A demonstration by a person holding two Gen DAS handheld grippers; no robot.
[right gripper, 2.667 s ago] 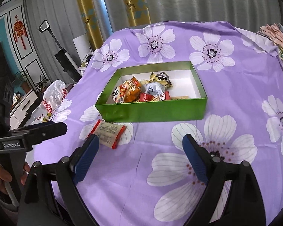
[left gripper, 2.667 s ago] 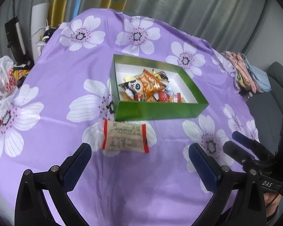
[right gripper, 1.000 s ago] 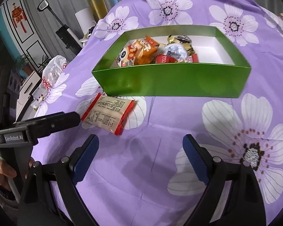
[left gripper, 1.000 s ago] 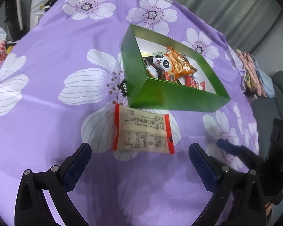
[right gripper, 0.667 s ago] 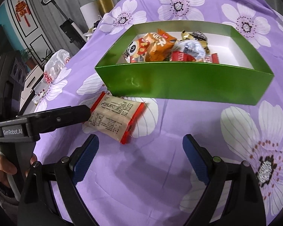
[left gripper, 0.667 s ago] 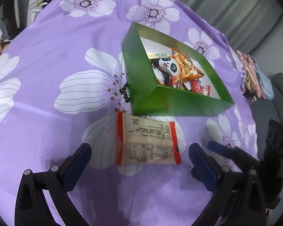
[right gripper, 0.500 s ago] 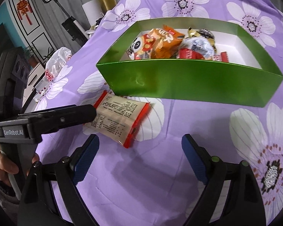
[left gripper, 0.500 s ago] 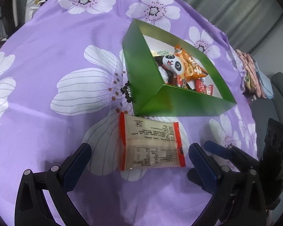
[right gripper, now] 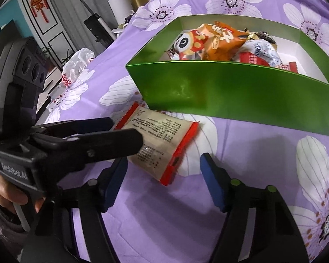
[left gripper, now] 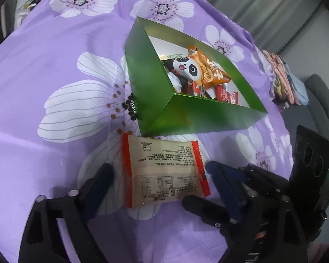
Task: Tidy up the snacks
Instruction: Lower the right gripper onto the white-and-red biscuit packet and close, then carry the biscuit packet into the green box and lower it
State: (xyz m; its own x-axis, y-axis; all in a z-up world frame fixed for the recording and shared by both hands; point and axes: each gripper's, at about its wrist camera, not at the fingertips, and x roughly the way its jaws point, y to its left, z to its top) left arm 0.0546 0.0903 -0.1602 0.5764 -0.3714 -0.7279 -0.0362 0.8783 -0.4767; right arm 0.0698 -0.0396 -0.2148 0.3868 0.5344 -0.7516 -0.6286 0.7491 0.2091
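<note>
A beige snack packet with red ends [left gripper: 164,171] lies flat on the purple flowered cloth, just in front of a green box [left gripper: 199,118]. The box holds several snacks, an orange panda bag [left gripper: 199,70] on top. My left gripper [left gripper: 162,182] is open, its blue pads on either side of the packet, not pressing it. My right gripper [right gripper: 164,175] is open too, low over the cloth, with the packet's [right gripper: 162,144] near end between its pads. The box also shows in the right wrist view [right gripper: 241,92]. The left gripper's fingers [right gripper: 87,135] cover the packet's left part there.
The right gripper's body [left gripper: 274,188] sits close at the right of the left wrist view. A white plastic bag [right gripper: 76,68] lies at the table's left edge. Folded clothes [left gripper: 283,79] lie at the far right edge. A sofa [left gripper: 322,100] stands beyond.
Both grippers have moved forward and down toward the packet. The left gripper's pads now straddle it and have narrowed. The right gripper has come in close beside it.
</note>
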